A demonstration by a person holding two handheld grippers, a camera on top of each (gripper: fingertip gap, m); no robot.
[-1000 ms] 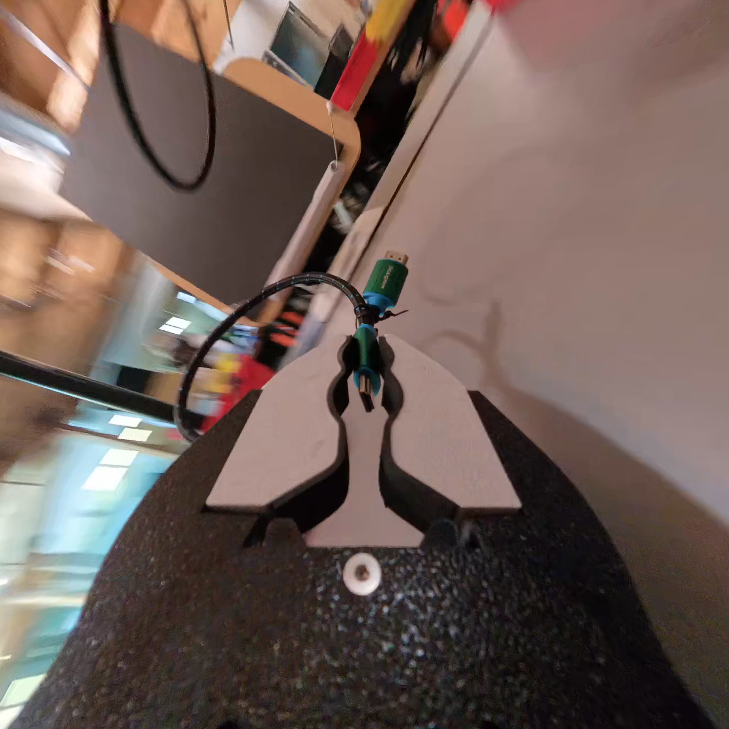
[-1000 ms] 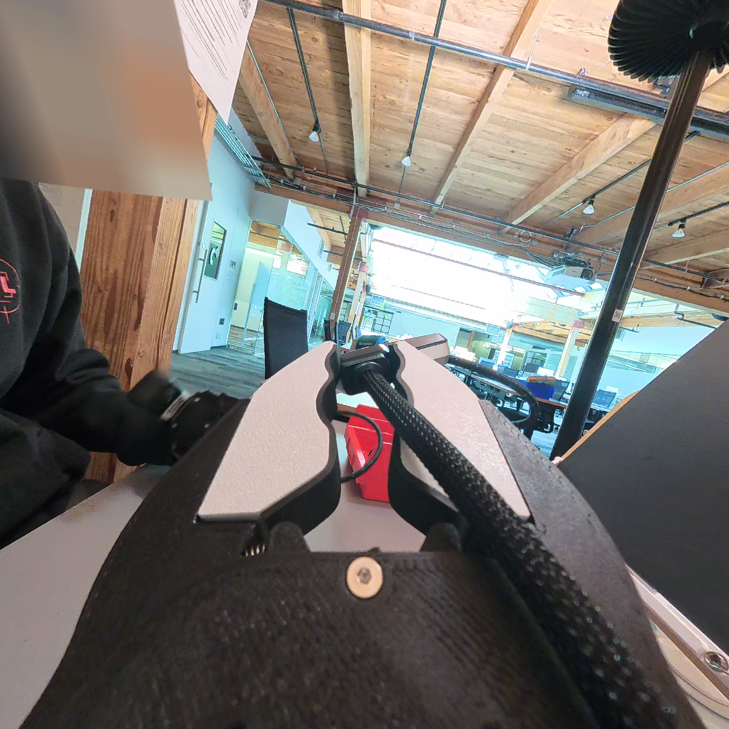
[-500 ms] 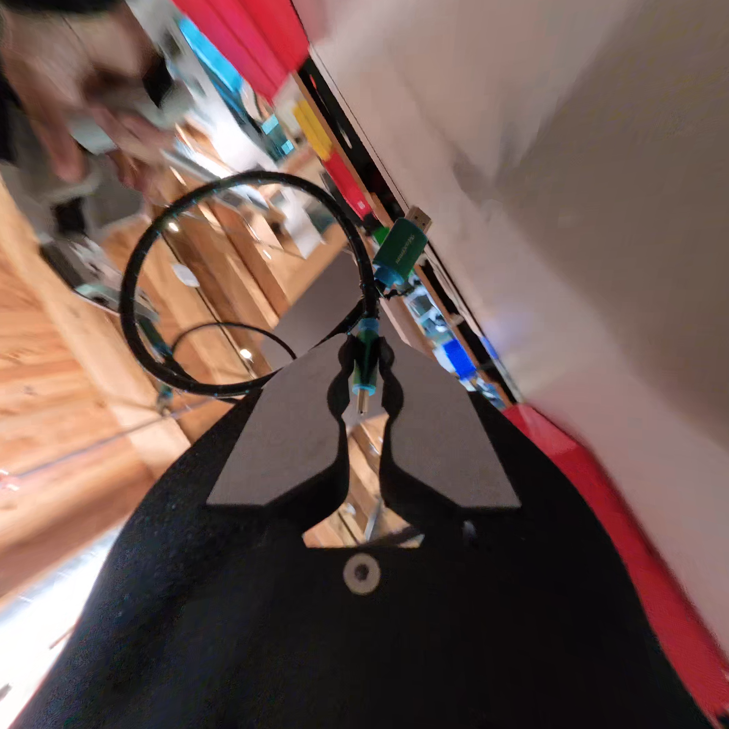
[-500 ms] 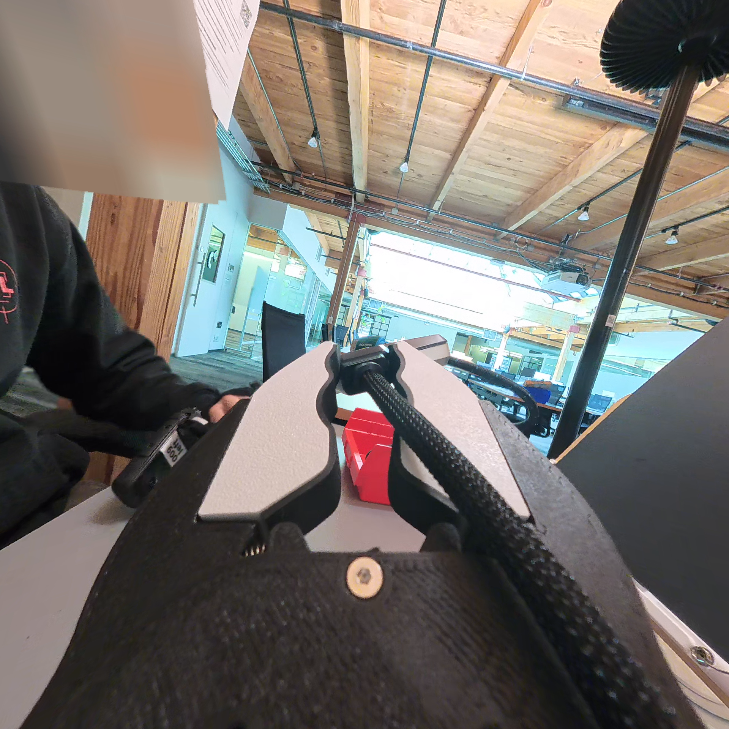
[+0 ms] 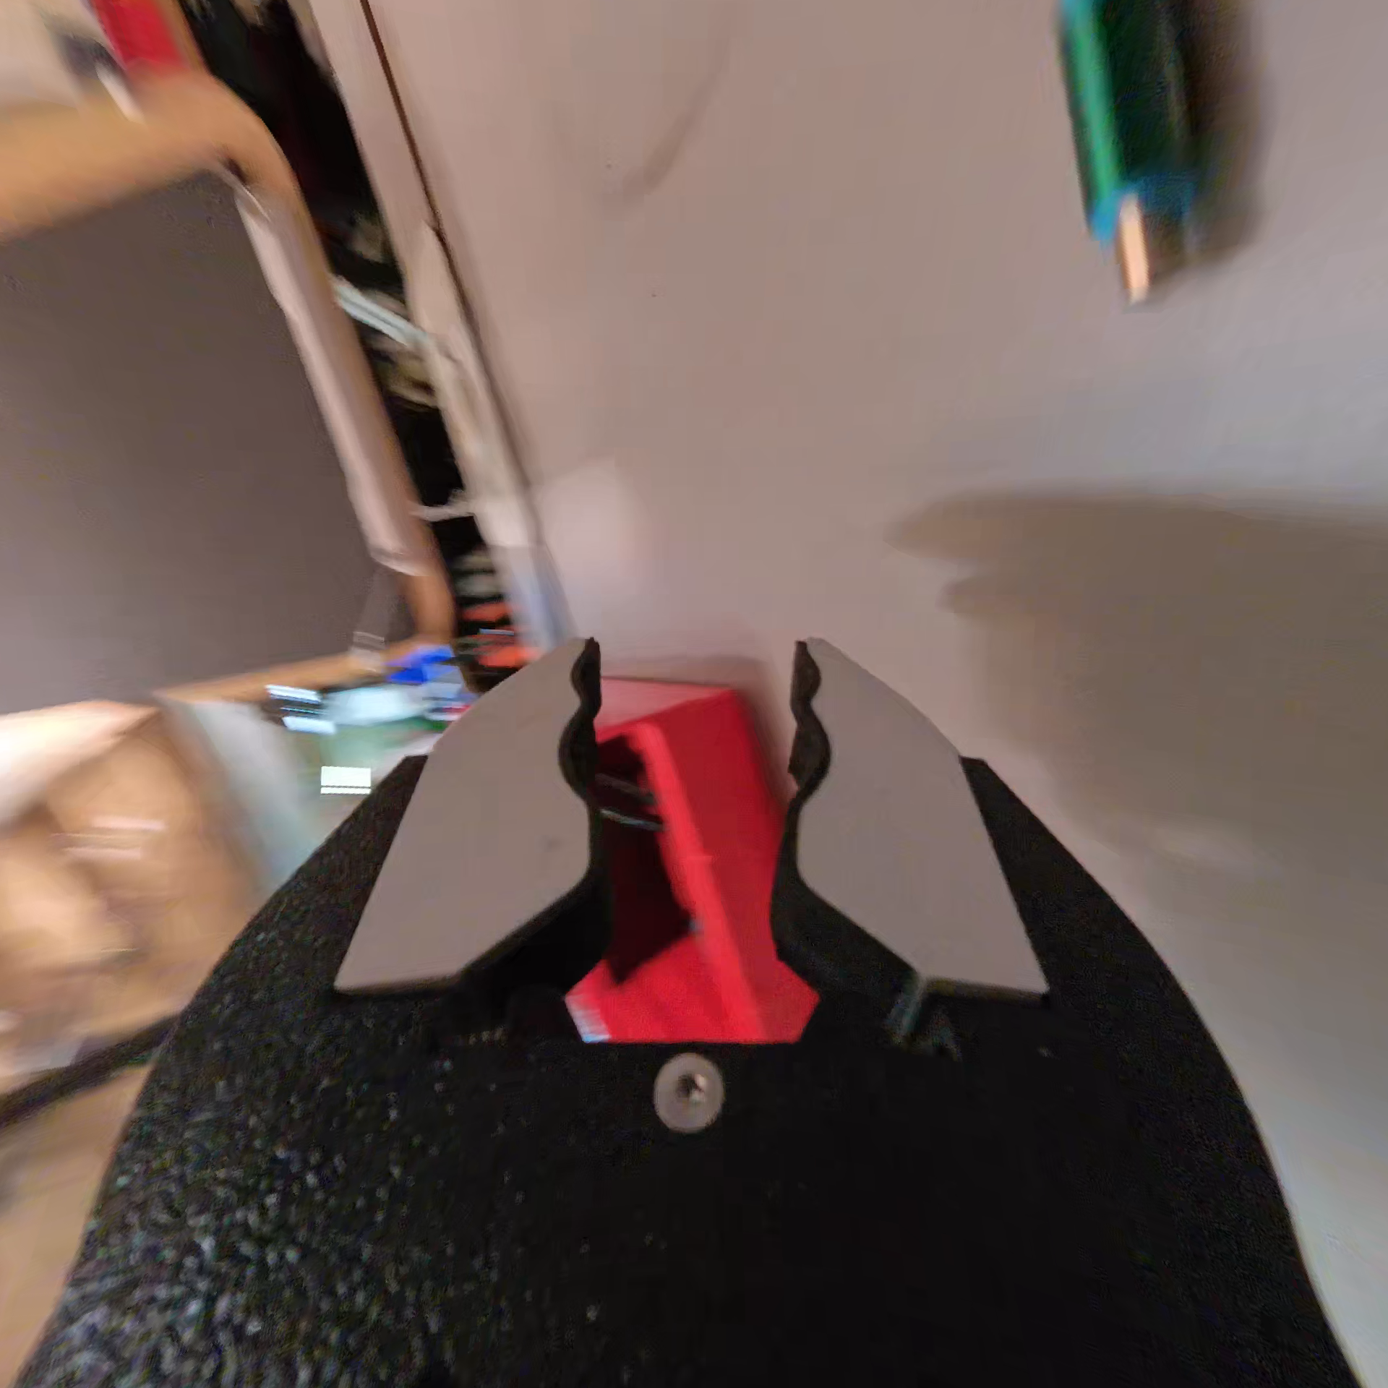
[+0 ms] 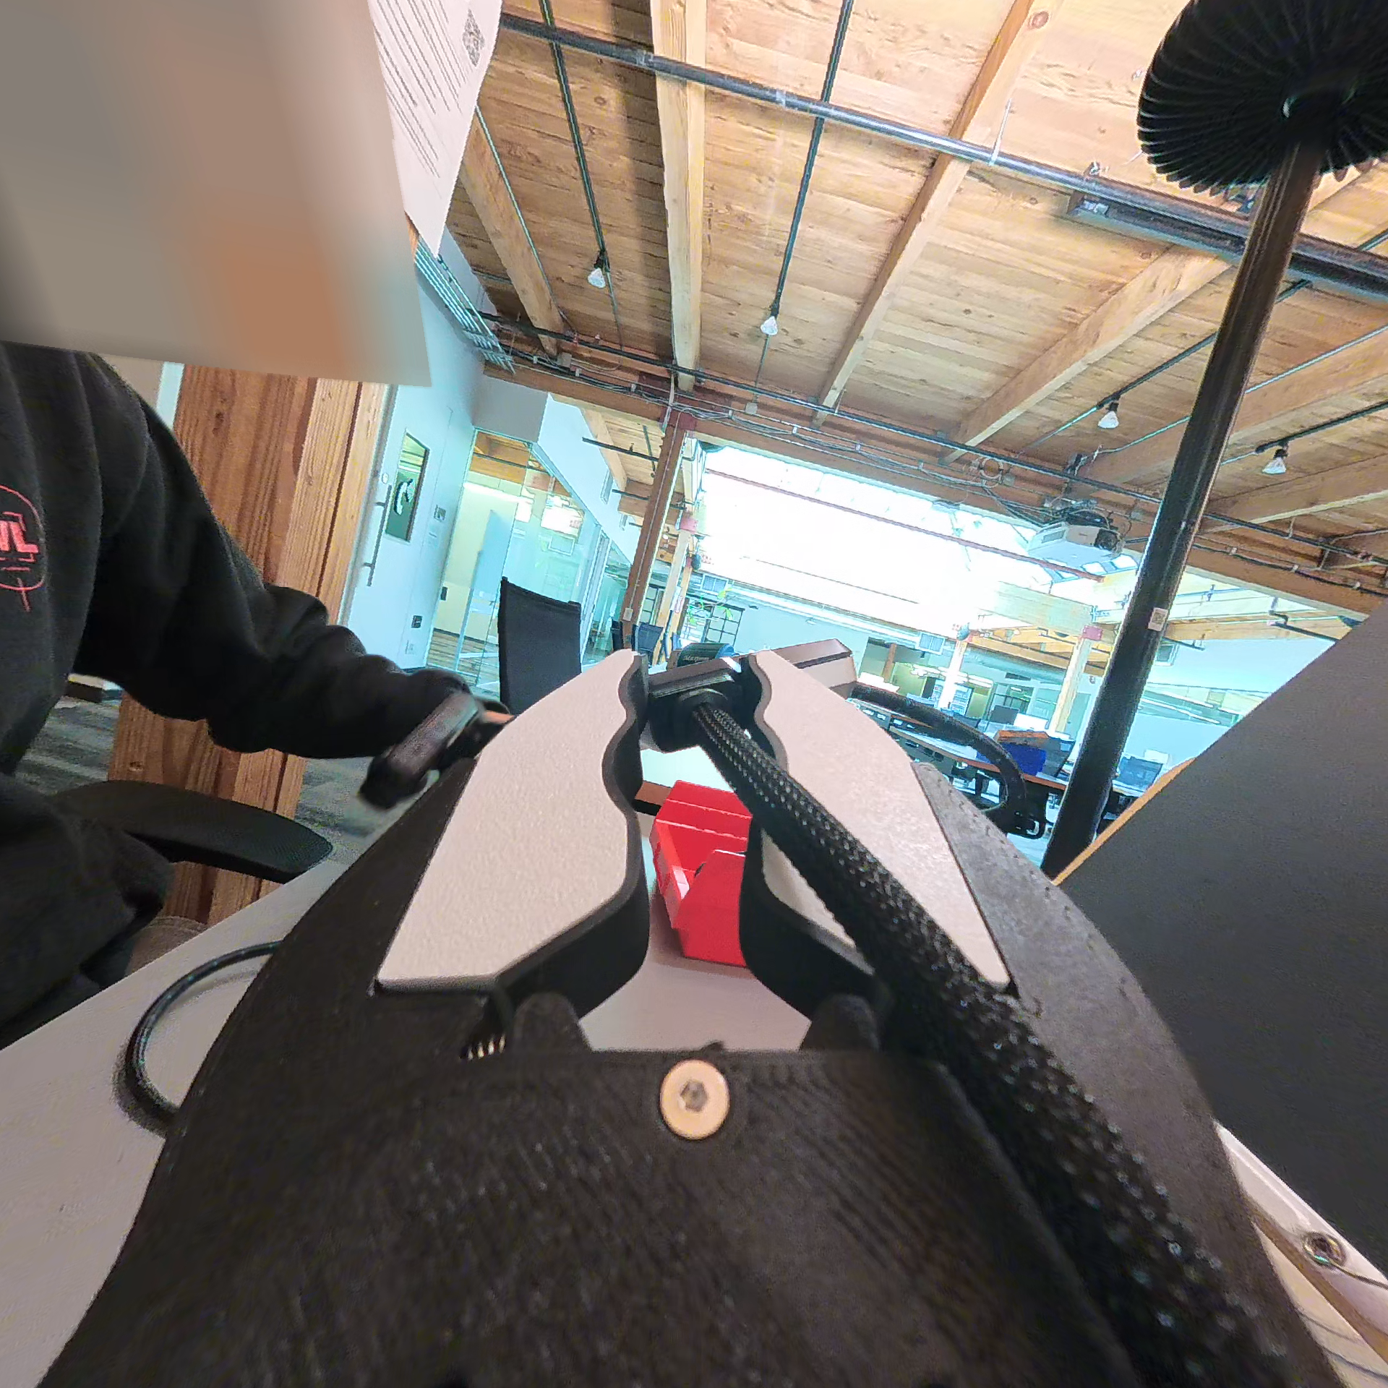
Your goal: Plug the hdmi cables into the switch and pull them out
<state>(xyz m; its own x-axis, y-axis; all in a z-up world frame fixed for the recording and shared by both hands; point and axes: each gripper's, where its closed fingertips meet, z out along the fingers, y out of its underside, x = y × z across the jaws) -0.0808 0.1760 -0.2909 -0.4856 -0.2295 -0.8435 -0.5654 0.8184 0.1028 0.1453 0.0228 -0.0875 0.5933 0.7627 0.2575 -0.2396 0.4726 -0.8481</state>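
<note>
My left gripper (image 5: 697, 661) is open and empty, and its view is blurred by motion. A green HDMI plug (image 5: 1126, 135) with a metal tip lies apart from it at the upper right, over the white table (image 5: 901, 375). My right gripper (image 6: 698, 687) is shut on a black HDMI plug (image 6: 687, 687) at its fingertips. The plug's thick braided black cable (image 6: 864, 864) runs back over the right finger. A grey box edge (image 6: 819, 652) shows just behind that plug; I cannot tell whether it is the switch or whether the plug is in it.
A red bin (image 5: 691, 826) sits on the table between my left fingers and also shows in the right wrist view (image 6: 702, 864). A person's black sleeve (image 6: 225, 661) reaches in from the left. A thin black cable (image 6: 150, 1036), a black pole (image 6: 1187, 526) and a dark board (image 6: 1239, 901) are nearby.
My left gripper has opened and let go of the green-plugged cable, and its view has swung towards the red bin. My right gripper has stayed shut on the black plug, almost still.
</note>
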